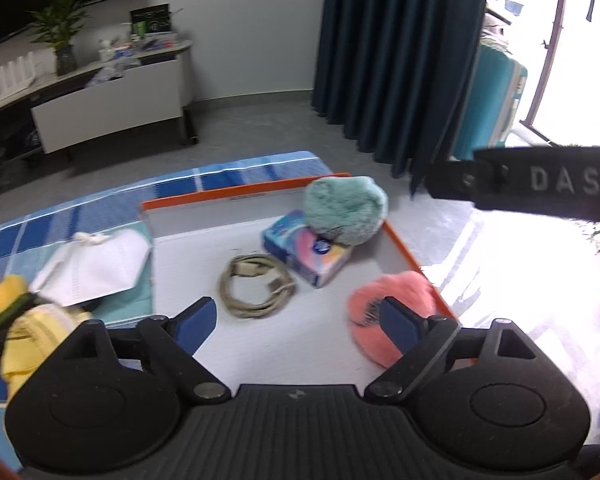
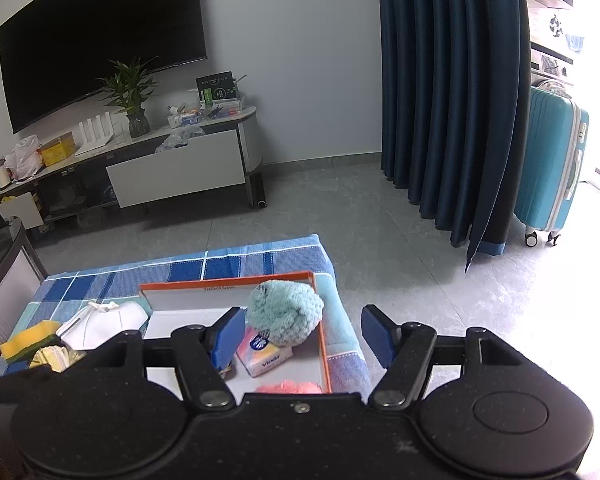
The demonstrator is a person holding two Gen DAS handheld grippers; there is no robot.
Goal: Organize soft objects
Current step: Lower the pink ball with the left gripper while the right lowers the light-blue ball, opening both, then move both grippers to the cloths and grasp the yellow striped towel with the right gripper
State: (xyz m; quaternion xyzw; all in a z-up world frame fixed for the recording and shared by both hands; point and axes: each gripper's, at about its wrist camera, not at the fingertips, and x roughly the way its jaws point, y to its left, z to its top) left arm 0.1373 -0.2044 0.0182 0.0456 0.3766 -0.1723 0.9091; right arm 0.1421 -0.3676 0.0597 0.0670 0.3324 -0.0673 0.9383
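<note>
My left gripper (image 1: 298,318) hung over the near end of the orange-rimmed tray (image 1: 414,254), its jaws spread wide and gripping nothing; the pink fluffy ball (image 1: 404,294) lay in the tray's near right corner, just behind the right-hand blue pad (image 1: 398,320) and outside the gap, while the coiled grey cable (image 1: 256,286) sat ahead, between the two pads but clear of both. Further in, the teal fluffy ball (image 1: 346,208) rested on the tissue pack (image 1: 306,254) at the far right. My right gripper (image 2: 302,334) hovered higher, jaws likewise apart and empty; the teal ball appeared between its pads, well beyond them. Left of the tray, on the blue checked cloth (image 1: 100,208), lay a white cap (image 1: 100,268), a yellow sponge (image 2: 28,340) and a pale yellow cloth (image 1: 32,344).
</note>
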